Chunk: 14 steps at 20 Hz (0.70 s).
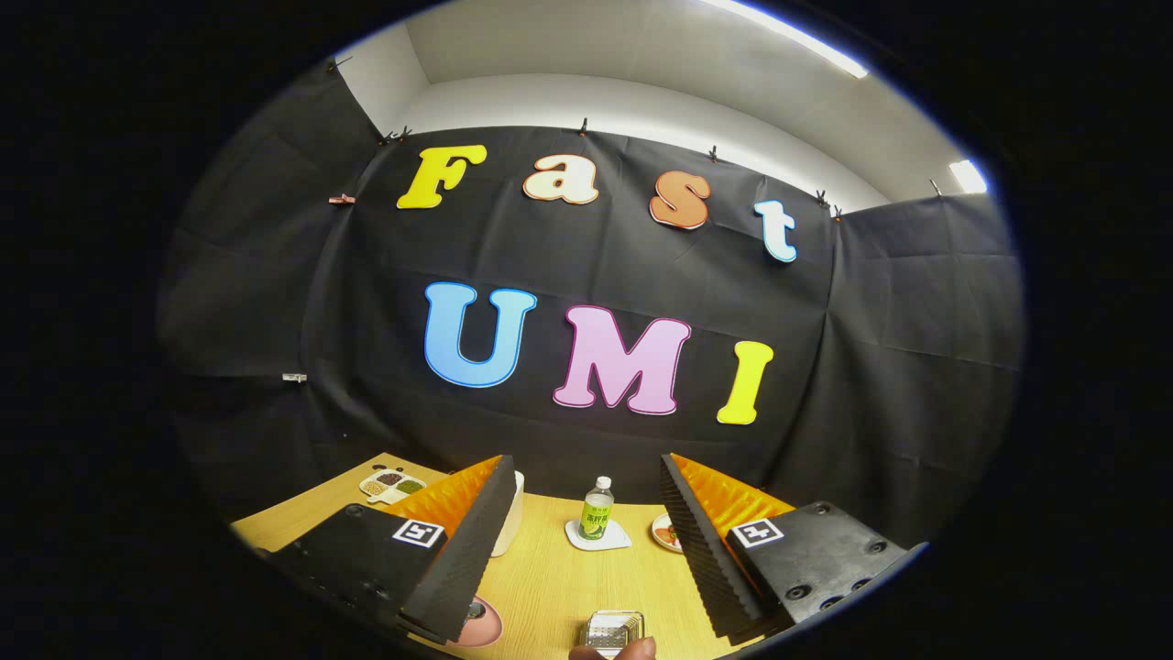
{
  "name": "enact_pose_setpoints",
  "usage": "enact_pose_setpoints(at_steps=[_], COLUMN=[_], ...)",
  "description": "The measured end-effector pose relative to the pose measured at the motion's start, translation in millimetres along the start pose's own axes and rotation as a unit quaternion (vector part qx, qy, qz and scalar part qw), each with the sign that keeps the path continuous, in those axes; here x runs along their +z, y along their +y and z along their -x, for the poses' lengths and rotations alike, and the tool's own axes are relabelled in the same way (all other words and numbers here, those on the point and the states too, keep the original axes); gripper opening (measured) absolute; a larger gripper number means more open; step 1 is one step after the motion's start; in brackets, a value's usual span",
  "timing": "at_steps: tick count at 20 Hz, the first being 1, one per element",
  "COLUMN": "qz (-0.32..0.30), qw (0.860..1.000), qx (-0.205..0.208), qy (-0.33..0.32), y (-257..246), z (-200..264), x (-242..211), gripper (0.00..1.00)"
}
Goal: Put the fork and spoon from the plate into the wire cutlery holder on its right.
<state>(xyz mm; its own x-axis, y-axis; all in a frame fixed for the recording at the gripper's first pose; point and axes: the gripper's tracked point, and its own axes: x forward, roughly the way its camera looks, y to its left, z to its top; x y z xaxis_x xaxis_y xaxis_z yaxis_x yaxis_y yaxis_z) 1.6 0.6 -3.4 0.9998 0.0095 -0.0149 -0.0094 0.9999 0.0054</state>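
Observation:
My gripper [586, 541] is open, its two ribbed black fingers [463, 550] spread wide above the wooden table with nothing between them. Low between the fingers, close to me, stands the wire cutlery holder [612, 631]. To its left, partly hidden under the left finger, a pink plate [481, 625] shows just its rim; whatever lies on it is hidden. A fingertip of a person's hand [632, 650] touches the near side of the holder.
Beyond the fingers a green drink bottle [597, 510] stands on a white coaster [597, 535]. A white cup [509, 513] peeks out behind the left finger, a divided snack dish [391, 485] sits far left, and a small plate [667, 532] lies by the right finger.

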Motion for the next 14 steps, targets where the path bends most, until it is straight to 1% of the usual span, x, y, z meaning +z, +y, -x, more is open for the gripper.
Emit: enact_pose_setpoints(at_steps=[3,5,7,8,10,12,14], qz=[-0.005,-0.011,-0.021,-0.028,-0.045,-0.069,-0.077], qw=[1.0,0.997,0.99,0.983,0.965,0.947,0.925], qx=[0.016,0.049,0.087,0.104,0.127,0.141,0.161], qy=[0.018,0.051,0.11,0.146,0.224,0.28,0.334], y=[6.6,27.6,49.2,58.9,75.0,90.1,107.8], z=[-1.4,-4.9,-2.5,-0.1,9.0,13.4,22.2], x=[-6.5,-21.3,-46.4,-62.5,-94.4,-117.0,-144.3], gripper=[0.97,0.97,0.98,0.97,0.98,0.98,0.98])
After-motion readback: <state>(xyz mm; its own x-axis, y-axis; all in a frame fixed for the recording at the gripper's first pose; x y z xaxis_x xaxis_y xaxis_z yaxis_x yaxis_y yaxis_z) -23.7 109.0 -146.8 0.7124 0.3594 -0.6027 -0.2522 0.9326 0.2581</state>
